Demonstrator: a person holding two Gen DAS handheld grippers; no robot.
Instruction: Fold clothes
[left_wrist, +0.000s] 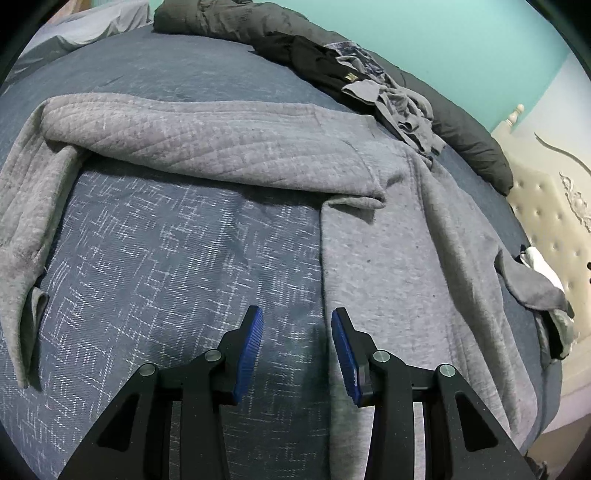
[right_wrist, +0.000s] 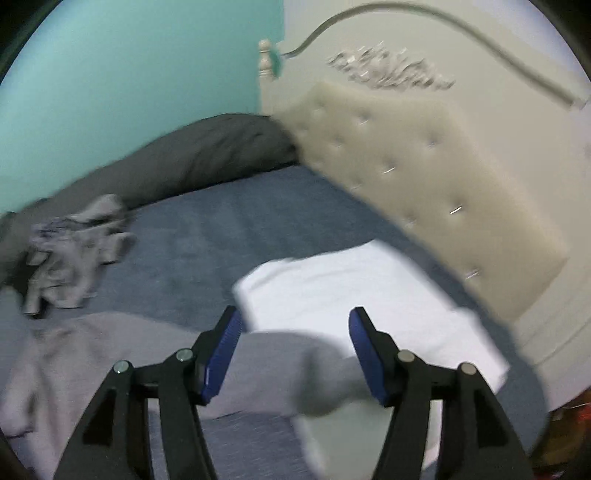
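A grey sweatshirt (left_wrist: 388, 258) lies spread on the blue patterned bedspread (left_wrist: 166, 266), with one quilted sleeve (left_wrist: 207, 144) folded across its far part. My left gripper (left_wrist: 296, 314) hovers open over the sweatshirt's near left edge, and nothing is between its blue pads (left_wrist: 251, 347). In the blurred right wrist view, my right gripper (right_wrist: 295, 314) stands open above a grey sleeve end (right_wrist: 317, 373). That sleeve end lies loose below the jaws and partly over a folded white garment (right_wrist: 369, 295). The rest of the grey sweatshirt (right_wrist: 110, 350) spreads to the left.
A heap of dark and grey clothes (left_wrist: 369, 85) sits at the bed's far side, and it shows again as a crumpled pile (right_wrist: 70, 254). A dark grey blanket (right_wrist: 207, 151) runs along the turquoise wall. The tufted cream headboard (right_wrist: 424, 184) bounds the right.
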